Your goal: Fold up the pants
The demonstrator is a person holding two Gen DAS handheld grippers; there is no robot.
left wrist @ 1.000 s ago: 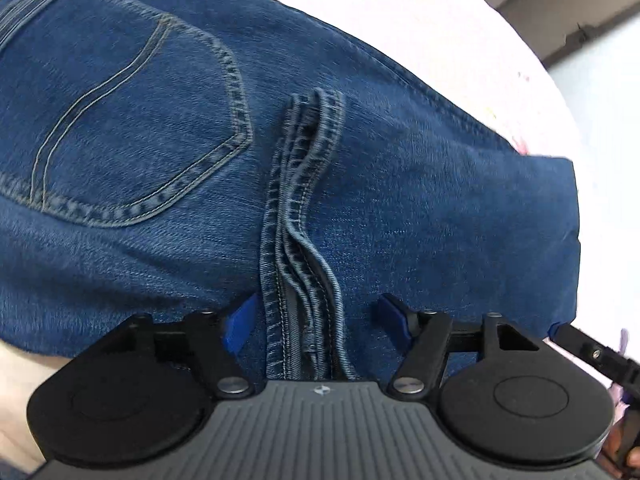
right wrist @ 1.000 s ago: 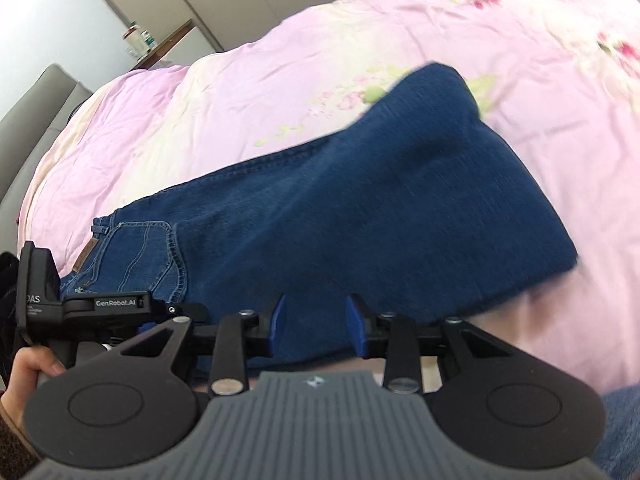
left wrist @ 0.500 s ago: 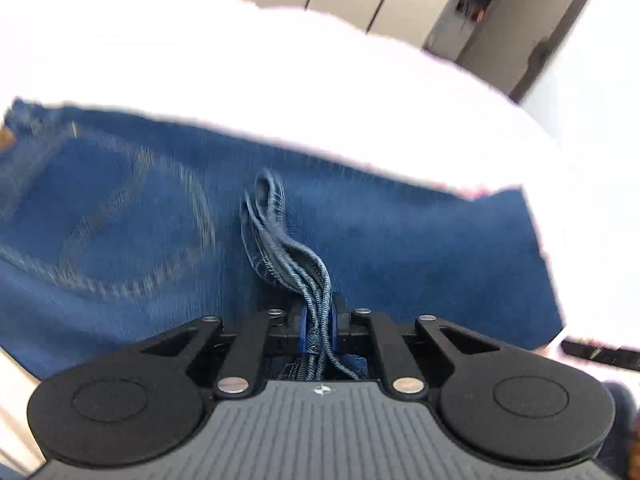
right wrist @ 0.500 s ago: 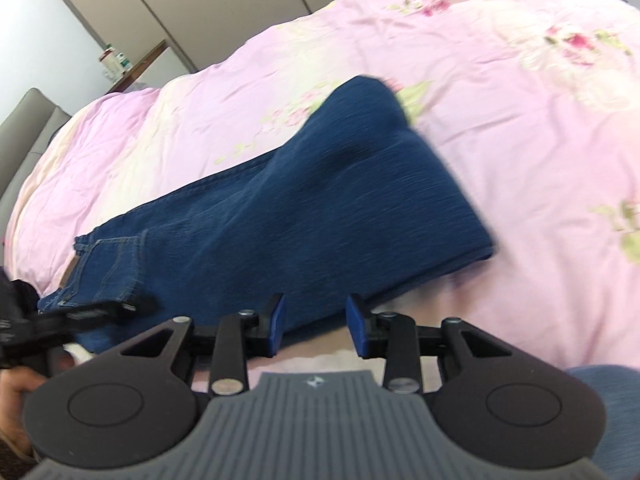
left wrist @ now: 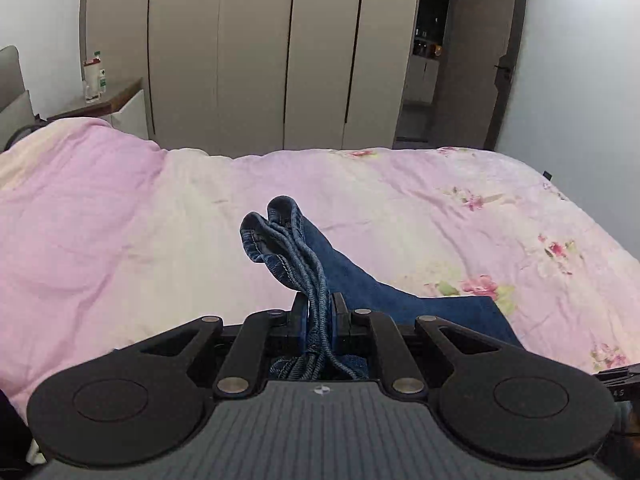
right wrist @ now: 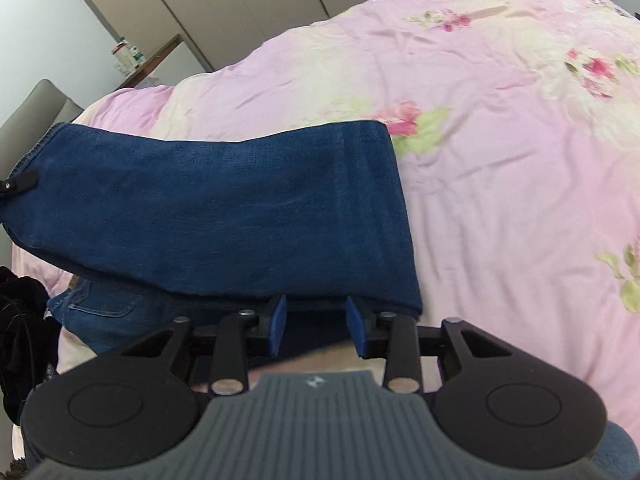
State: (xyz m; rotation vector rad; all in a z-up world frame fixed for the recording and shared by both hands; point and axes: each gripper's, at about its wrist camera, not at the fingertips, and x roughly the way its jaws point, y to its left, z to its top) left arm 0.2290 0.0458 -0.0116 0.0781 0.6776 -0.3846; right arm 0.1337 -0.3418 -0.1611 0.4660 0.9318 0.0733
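Dark blue jeans lie on a pink floral bed, the legs doubled over toward the waist. My left gripper is shut on the bunched leg hems and holds them up above the bed. In the right wrist view the lifted leg layer hangs over the waist and a back pocket at lower left. My right gripper is open and empty, its blue pads at the near edge of the fold, touching nothing that I can see.
The pink floral duvet covers the whole bed. Grey wardrobe doors stand behind it, with an open door at the right. A bedside cabinet with bottles is at far left. Dark cloth lies at the left edge.
My left gripper shut on the leg hems and lifted them up off the jeans. The right gripper stayed open and moved closer to the folded edge.
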